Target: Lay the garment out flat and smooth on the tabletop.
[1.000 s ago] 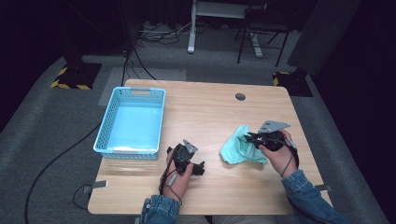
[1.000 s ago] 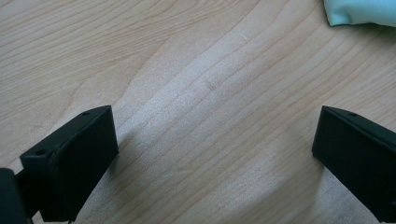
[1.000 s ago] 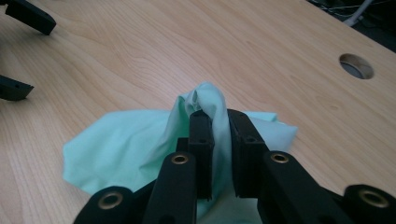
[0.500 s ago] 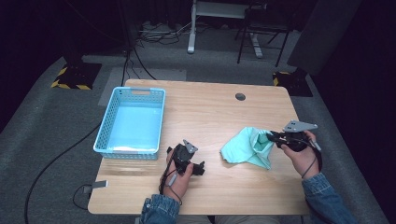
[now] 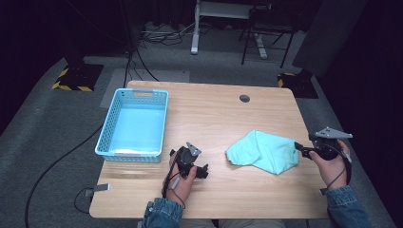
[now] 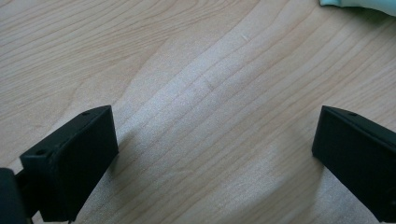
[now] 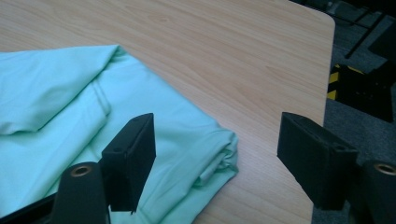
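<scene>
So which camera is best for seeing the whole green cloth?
The high view: there the whole green cloth lies spread on the table, every edge visible. The right gripper view shows its near folded corner up close, with its far part cut off. The left gripper view catches just a thin sliver at the top edge.

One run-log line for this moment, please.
right gripper: jaws just opened, off green cloth | left gripper: open, over bare table | basket: empty

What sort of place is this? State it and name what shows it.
Probably a recording studio or lab, not a home: a lone wooden table on grey carpet, dark curtains behind, hazard-striped stand bases, and cables trailing over the floor.
</scene>
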A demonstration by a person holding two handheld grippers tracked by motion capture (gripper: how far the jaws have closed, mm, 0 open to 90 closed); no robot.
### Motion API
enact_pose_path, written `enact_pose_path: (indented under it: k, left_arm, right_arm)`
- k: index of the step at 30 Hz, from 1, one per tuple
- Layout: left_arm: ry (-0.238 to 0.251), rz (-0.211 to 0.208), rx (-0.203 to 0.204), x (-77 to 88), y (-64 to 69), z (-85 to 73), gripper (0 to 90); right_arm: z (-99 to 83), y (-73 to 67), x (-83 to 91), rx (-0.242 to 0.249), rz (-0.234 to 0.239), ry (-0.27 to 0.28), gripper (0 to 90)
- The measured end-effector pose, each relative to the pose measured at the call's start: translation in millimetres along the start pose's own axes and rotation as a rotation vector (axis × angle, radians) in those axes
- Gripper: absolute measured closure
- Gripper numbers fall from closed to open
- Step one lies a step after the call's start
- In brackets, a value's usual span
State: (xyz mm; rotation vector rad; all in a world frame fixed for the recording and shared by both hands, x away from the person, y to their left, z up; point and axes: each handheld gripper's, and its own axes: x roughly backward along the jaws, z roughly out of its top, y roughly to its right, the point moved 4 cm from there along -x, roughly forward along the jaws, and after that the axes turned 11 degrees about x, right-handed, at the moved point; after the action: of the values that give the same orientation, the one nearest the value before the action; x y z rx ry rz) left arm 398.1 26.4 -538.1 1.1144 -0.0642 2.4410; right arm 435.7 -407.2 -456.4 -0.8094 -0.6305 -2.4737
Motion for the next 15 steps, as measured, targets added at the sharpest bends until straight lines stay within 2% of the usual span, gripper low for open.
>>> enact_pose_path:
  k: [6, 8, 10, 15]
  left_arm:
    - [0.0, 0.0, 0.0, 0.0, 0.0, 0.0, 0.0]
    - [0.001, 0.0, 0.0, -0.1, 0.0, 0.0, 0.0]
    - [0.0, 0.0, 0.0, 0.0, 0.0, 0.0, 0.0]
    - [0.0, 0.0, 0.001, 0.0, 0.0, 0.0, 0.0]
  right_arm:
    - [-3.4, -10.7, -0.6, 0.012, 0.03, 0.014, 25.9]
    - [-6.8, -20.5, -8.2, 0.008, 0.075, 0.016, 24.7]
    - [-7.3, -23.3, -11.0, 0.006, 0.087, 0.017, 23.9]
    - [-8.8, -42.5, -33.6, 0.014, 0.166, 0.007, 21.0]
